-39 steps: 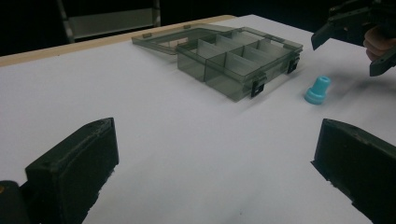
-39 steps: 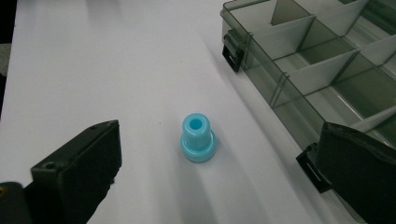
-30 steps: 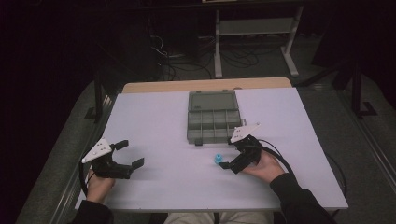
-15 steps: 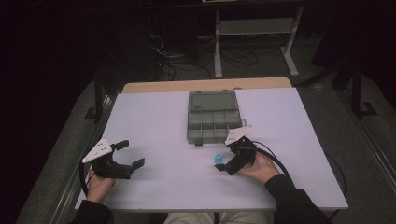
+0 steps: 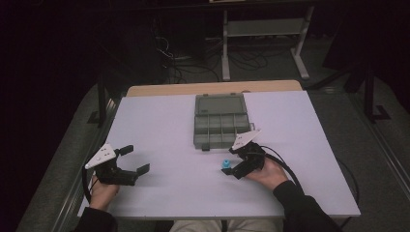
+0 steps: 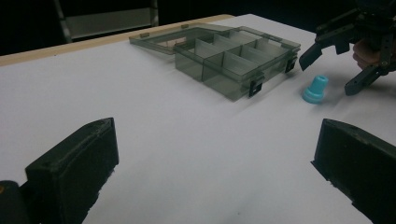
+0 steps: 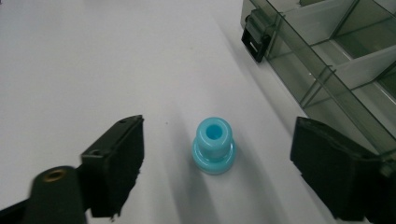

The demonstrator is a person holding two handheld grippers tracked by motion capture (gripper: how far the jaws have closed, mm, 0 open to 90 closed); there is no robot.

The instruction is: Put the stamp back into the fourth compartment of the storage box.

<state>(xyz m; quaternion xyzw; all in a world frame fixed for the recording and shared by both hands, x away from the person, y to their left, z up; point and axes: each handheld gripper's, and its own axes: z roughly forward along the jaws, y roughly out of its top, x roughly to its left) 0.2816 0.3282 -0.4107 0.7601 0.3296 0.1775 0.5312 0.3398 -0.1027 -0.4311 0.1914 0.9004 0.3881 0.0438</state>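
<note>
Jaws of the right gripper straddle one blue spool-shaped piece, upright on the white table just before the open compartment box; they have just been closing, not yet touching it, likely to lift it into a compartment; left gripper waits agape, well apart; two grippers, one box.

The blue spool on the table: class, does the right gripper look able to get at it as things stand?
Probably yes. The blue spool stands upright between the right gripper's jaws, which have just been closing but do not touch it yet; nothing lies between.
</note>
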